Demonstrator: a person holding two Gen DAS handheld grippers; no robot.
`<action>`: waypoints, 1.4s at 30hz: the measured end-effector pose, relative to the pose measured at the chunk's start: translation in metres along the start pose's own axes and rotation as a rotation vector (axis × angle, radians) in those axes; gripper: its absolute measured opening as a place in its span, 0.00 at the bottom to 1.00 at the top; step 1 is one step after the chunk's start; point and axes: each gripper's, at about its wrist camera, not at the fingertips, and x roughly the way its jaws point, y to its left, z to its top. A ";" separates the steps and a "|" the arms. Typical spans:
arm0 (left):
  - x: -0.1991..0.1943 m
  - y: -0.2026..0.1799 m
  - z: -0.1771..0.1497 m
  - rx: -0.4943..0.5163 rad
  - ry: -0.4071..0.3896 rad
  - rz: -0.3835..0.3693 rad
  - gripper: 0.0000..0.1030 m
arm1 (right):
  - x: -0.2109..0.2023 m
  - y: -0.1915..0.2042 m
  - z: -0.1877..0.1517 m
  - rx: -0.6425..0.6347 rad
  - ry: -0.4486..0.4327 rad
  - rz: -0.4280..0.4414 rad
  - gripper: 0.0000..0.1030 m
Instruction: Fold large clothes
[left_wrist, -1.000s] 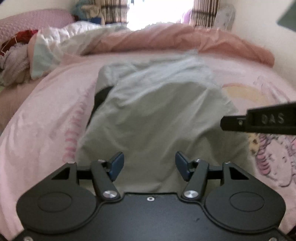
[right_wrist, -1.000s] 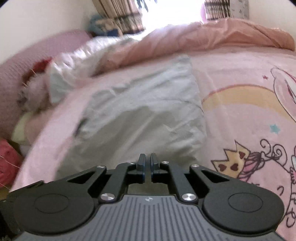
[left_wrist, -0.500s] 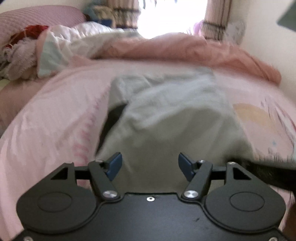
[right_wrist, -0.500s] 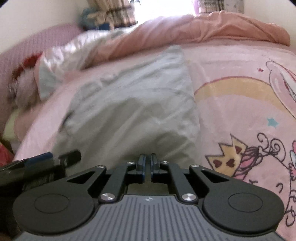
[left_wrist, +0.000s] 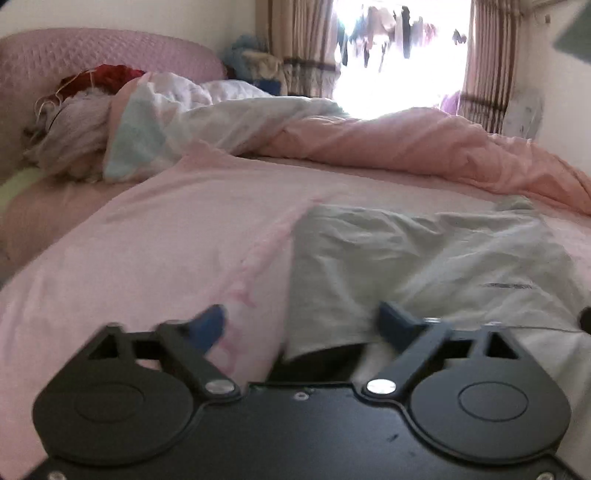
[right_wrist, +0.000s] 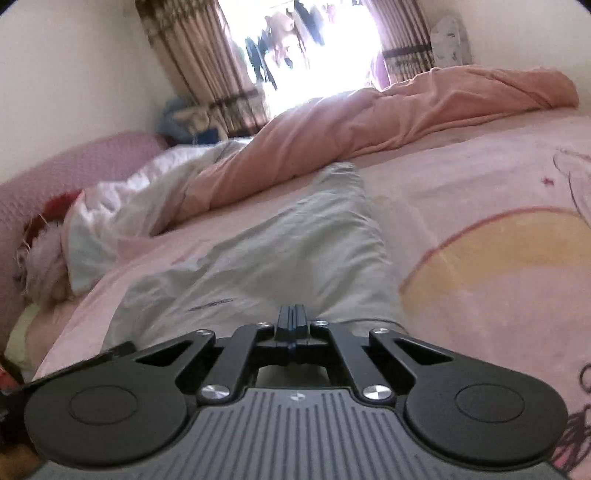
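Observation:
A pale grey-green garment (left_wrist: 424, 254) lies partly folded on the pink bedsheet (left_wrist: 177, 236). My left gripper (left_wrist: 303, 321) is open, low over the garment's near left corner, with the cloth edge between its blue fingertips (left_wrist: 393, 319). In the right wrist view the garment (right_wrist: 280, 251) stretches away from me. My right gripper (right_wrist: 292, 316) is shut at the garment's near edge; whether cloth is pinched between the jaws is hidden.
A rumpled pink duvet (left_wrist: 424, 147) and a white quilt (left_wrist: 192, 118) lie along the far side of the bed. A pink headboard (left_wrist: 92, 55) and a pile of clothes (left_wrist: 74, 129) are at the left. A bright window (right_wrist: 306, 44) with curtains is behind.
Both grippers have dropped lower towards the bed. The left gripper has swung left, so the garment now lies to its right. The right gripper stays shut.

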 end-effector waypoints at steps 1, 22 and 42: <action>0.002 0.011 0.001 -0.070 0.014 -0.035 0.99 | -0.001 -0.008 -0.003 0.026 -0.003 0.020 0.00; 0.087 -0.025 0.052 -0.018 0.114 -0.010 1.00 | 0.084 0.003 0.056 -0.110 0.039 -0.212 0.05; -0.132 -0.013 -0.074 0.152 0.238 0.003 1.00 | -0.126 -0.002 -0.048 -0.118 0.180 -0.054 0.67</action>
